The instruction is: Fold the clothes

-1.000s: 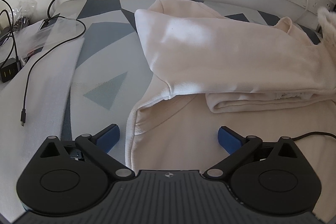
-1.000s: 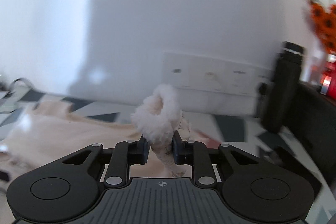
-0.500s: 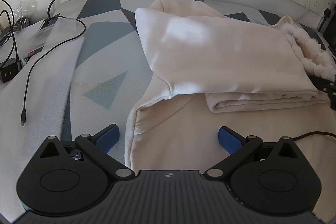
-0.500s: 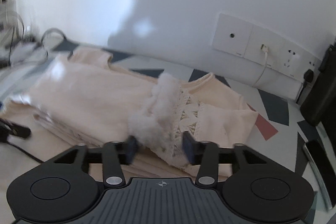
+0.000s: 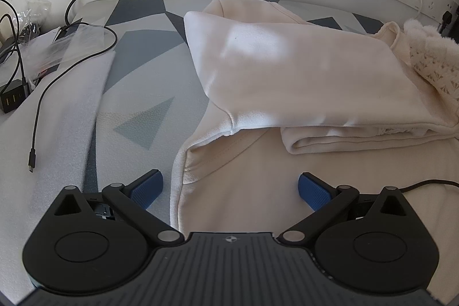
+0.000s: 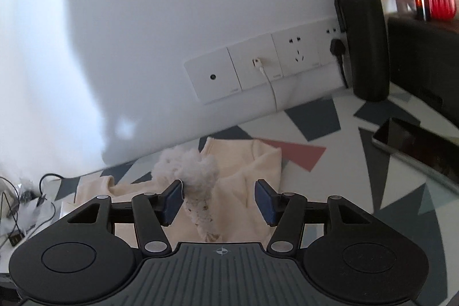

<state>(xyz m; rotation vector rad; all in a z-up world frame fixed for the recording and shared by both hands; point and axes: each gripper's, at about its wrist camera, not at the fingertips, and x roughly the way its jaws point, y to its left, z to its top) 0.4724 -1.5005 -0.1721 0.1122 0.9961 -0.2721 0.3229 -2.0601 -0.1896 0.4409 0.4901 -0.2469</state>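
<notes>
Gone from between the right hand-held gripper's (image 6: 219,198) fingers is the fluffy trim (image 6: 189,172) it was pinching a second ago: the jaws are now standing wide and released, with the trim lying loose just beyond the left fingertip.

From the left wrist, the cream garment (image 5: 301,76) is lying on the patterned counter (image 5: 137,70), its upper part folded across the lower part, and the lace and fluffy edge is resting at the garment's far right end. The left hand-held gripper (image 5: 231,188) is hovering low over the garment's near left edge, jaws spread and holding nothing, exactly as it was earlier. A black cable (image 5: 43,93) is trailing on the counter well to the left of the garment.

From the right wrist, the garment's trimmed end is sitting directly under the open fingers, with the wall sockets (image 6: 258,70) behind the garment and a dark bottle (image 6: 363,33) and a phone (image 6: 413,142) off to the garment's right.

One fold is looking freshly laid down. The next move is probably calling for both grippers to take the garment's near edge and bring it over the folded part, keeping the fluffy trim tucked inside.
</notes>
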